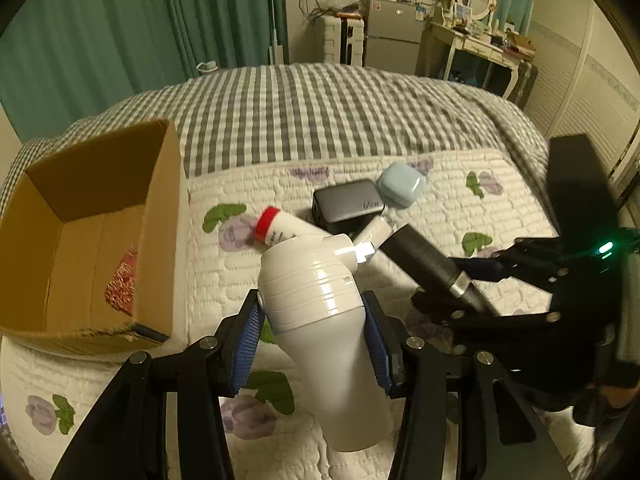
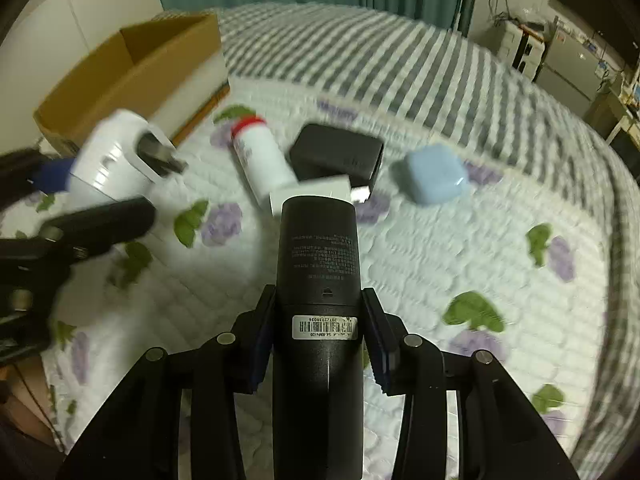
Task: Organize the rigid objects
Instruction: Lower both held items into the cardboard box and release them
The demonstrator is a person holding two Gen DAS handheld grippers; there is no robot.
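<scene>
My left gripper (image 1: 312,309) is shut on a white handheld appliance (image 1: 316,300), its blue pads pressing both sides of the body. My right gripper (image 2: 319,301) is shut on a black cylinder (image 2: 318,248) with a barcode label, held above the quilt. In the left wrist view the right gripper (image 1: 460,280) and its cylinder (image 1: 424,258) are just right of the appliance. On the quilt ahead lie a white bottle with a red cap (image 1: 280,228), a black power bank (image 1: 346,204), a light blue case (image 1: 401,185) and a small white plug-like piece (image 1: 374,236).
An open cardboard box (image 1: 168,200) stands on the bed at the left, with a red patterned item (image 1: 122,280) inside. A checked blanket (image 1: 320,112) covers the far half of the bed. Curtains, a small fridge and a dressing table stand beyond.
</scene>
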